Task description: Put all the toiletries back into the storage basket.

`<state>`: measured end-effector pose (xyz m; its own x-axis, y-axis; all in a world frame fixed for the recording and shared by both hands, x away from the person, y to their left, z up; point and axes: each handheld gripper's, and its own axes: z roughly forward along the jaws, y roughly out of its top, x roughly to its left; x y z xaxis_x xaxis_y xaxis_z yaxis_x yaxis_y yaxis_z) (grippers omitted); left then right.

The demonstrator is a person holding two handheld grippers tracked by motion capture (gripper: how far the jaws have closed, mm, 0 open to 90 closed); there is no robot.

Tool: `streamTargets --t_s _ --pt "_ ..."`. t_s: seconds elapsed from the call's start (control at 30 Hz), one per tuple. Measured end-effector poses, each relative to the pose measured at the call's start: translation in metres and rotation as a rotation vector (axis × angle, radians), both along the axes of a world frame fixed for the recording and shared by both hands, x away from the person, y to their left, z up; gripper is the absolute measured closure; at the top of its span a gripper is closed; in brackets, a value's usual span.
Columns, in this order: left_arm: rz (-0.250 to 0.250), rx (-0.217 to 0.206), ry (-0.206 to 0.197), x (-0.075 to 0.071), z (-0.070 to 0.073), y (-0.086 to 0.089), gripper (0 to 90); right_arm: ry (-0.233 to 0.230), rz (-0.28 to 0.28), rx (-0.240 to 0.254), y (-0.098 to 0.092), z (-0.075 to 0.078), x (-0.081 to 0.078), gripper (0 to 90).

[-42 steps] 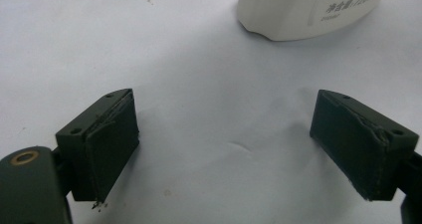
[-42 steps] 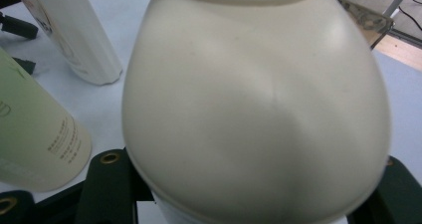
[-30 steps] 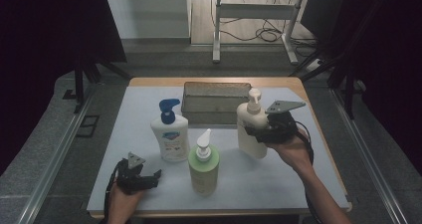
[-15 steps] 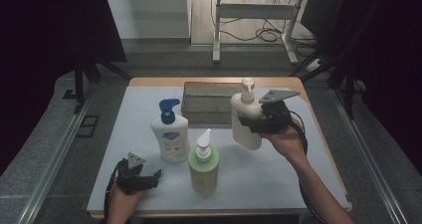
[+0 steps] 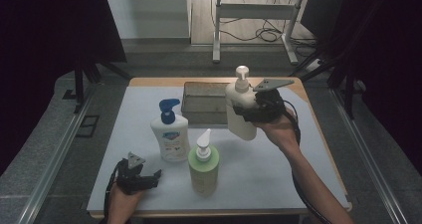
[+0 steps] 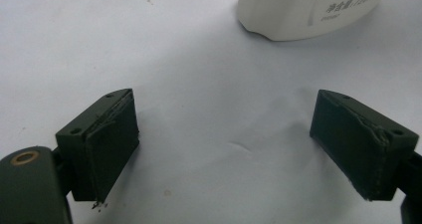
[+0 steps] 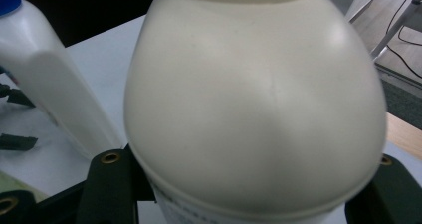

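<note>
bench (image 5: pixel 149 99): wood top w/ pale sheet over it, lit from above
floor (image 5: pixel 54 144): grey, metal rails along both sides of bench
curtains (image 5: pixel 50 30): black, left & right, room dim
rear: white frame (image 5: pixel 249 15) on legs, cables (image 5: pixel 263 34) on light floor

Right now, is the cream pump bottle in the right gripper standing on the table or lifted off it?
Lifted. The cream pump bottle is clamped in the right gripper, its base hanging above the table, slightly tilted.
</note>
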<state>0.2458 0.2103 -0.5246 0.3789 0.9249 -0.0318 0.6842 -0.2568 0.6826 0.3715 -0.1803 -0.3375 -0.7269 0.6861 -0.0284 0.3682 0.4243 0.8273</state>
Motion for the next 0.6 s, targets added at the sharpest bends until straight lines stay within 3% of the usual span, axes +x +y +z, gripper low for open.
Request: streamTargets --t_s 0.6 --pt "-0.002 0.002 0.002 0.0 0.0 0.0 11.3 -0.025 -0.034 0.005 0.03 0.012 0.033 39.5"
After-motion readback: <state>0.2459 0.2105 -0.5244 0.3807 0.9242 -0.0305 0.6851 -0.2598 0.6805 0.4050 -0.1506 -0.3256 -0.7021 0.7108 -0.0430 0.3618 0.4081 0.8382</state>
